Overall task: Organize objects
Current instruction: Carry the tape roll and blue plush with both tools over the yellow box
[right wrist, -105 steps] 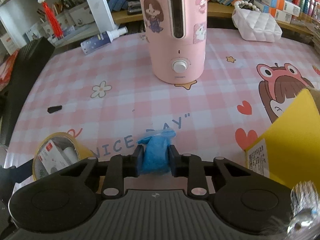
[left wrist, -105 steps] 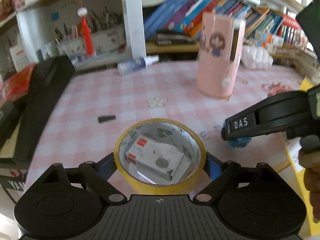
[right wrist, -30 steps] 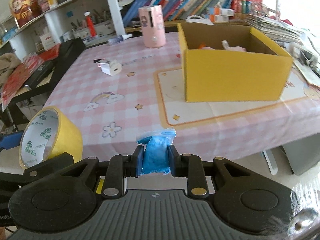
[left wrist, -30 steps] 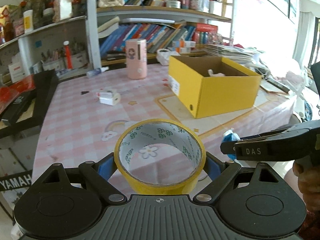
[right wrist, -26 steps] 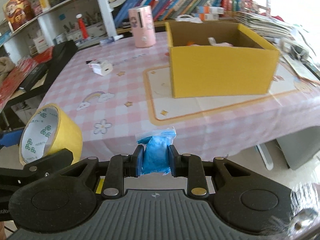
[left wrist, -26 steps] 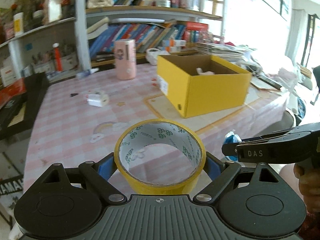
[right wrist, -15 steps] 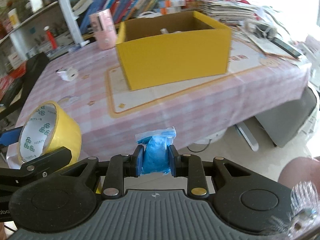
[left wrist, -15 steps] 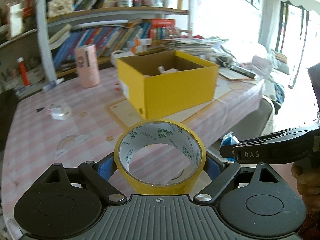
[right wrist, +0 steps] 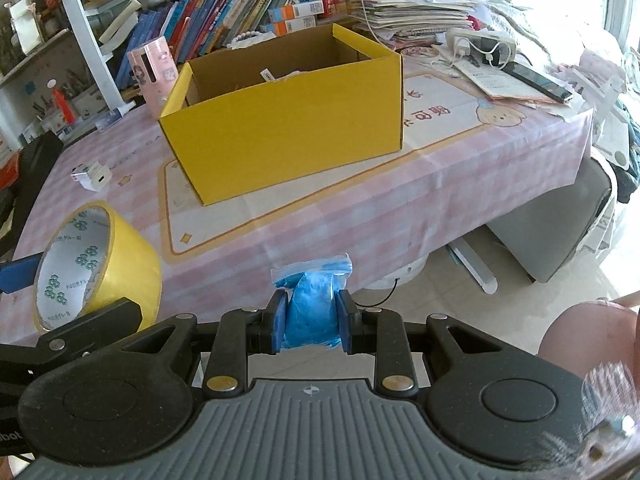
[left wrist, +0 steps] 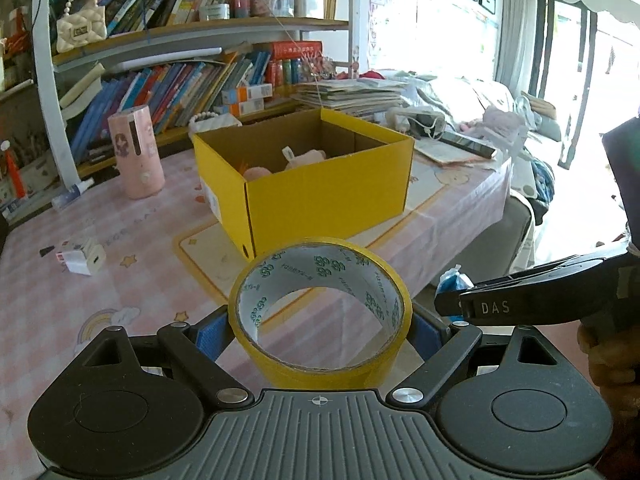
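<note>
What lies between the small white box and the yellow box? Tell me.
Only bare pink checked tablecloth with printed stars separates the small white box from the yellow box, clearest in the left wrist view.

Yellow box [left wrist: 320,196] contents mostly hidden behind its walls, bookshelf [left wrist: 168,80] titles too small to read

A tabletop [right wrist: 460,168] under a pink checked cloth fills the room's middle. Behind it run white shelves [left wrist: 180,36] crammed with books [left wrist: 168,88] (mostly leaning). Strong daylight pours through tall windows [left wrist: 576,60] at the right, washing out that side. The floor [right wrist: 520,320] is pale tile, and a grey cabinet [right wrist: 560,232] stands by the tabletop's edge.
</note>
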The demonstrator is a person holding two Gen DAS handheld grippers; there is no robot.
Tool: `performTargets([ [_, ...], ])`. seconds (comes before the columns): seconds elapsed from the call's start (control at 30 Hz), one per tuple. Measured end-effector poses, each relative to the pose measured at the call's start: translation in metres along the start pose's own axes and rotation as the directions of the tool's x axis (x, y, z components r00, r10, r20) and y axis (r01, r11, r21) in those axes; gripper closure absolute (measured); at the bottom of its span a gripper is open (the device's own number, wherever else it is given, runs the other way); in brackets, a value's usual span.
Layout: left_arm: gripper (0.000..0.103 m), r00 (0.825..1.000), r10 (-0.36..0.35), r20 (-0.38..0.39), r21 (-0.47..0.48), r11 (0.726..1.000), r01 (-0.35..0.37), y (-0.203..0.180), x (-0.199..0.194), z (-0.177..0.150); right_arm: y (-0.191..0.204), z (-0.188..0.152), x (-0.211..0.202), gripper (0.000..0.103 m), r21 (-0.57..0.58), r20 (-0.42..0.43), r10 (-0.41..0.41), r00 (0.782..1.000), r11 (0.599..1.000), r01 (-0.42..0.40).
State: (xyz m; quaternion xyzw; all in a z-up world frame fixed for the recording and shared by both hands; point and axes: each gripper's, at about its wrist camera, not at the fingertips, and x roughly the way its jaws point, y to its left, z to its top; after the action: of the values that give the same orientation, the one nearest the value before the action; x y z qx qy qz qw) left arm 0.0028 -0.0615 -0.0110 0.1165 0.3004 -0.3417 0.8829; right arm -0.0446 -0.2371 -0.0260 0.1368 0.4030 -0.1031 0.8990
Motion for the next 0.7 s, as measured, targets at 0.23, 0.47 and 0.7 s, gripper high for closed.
performTargets([
  [0.23,0.012,1.000,0.014,0.025,0.002,1.000,-0.014,0.001,0.017,0.018,-0.007,0.021,0.013,0.079,-0.016,-0.003,-0.004,1.000,1.000,0.004],
  [0.47,0.012,0.992,0.049,0.120,-0.004,0.999,-0.048,0.004,0.032,0.058,-0.017,0.066,0.019,0.079,-0.036,0.099,-0.002,0.995,0.999,0.006],
  [0.7,0.012,0.980,0.081,0.182,-0.016,0.997,-0.079,0.004,0.064,0.103,-0.024,0.128,0.030,0.079,-0.110,0.217,0.031,0.976,0.994,-0.007],
])
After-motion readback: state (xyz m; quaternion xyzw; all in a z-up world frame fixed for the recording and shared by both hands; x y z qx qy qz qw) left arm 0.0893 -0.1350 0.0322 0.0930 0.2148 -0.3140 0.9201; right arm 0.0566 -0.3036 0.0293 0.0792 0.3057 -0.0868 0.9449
